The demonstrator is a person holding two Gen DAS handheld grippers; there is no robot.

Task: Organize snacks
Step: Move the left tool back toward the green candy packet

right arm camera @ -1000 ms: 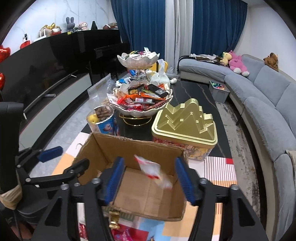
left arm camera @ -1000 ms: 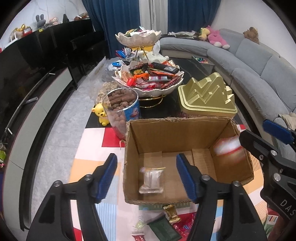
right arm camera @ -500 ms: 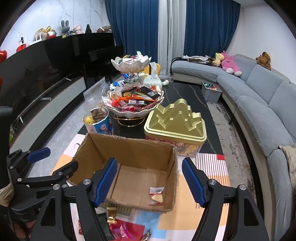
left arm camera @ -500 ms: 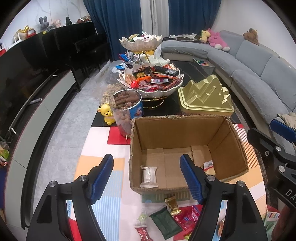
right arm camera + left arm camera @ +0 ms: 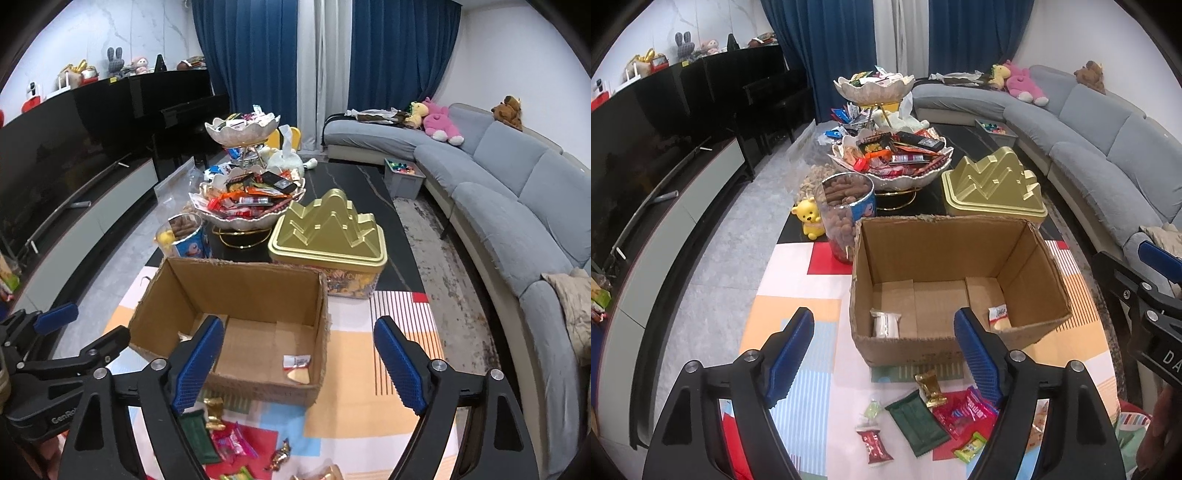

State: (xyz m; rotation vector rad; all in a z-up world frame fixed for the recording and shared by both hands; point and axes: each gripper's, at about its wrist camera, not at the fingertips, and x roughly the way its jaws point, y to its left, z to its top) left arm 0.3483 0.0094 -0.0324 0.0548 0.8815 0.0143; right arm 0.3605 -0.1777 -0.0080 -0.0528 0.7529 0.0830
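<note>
The box (image 5: pixel 955 280) sits on the table (image 5: pixel 798 280) holding two snacks, one white (image 5: pixel 885 324), one red-and-white (image 5: pixel 998 318). Some seven more lie loose (near edge). Both hand-held grippers, left (image 5: pixel 882 354) and right (image 5: pixel 301 363), are opening, empty.

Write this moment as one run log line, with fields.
left gripper: opening, empty | right gripper: opening, empty | brown cardboard box: two wrapped snacks inside | loose snacks: in front of box

Even, bright indoor light, soft shadows, sharp focus; fisheye bending and black vignette at the corners
</note>
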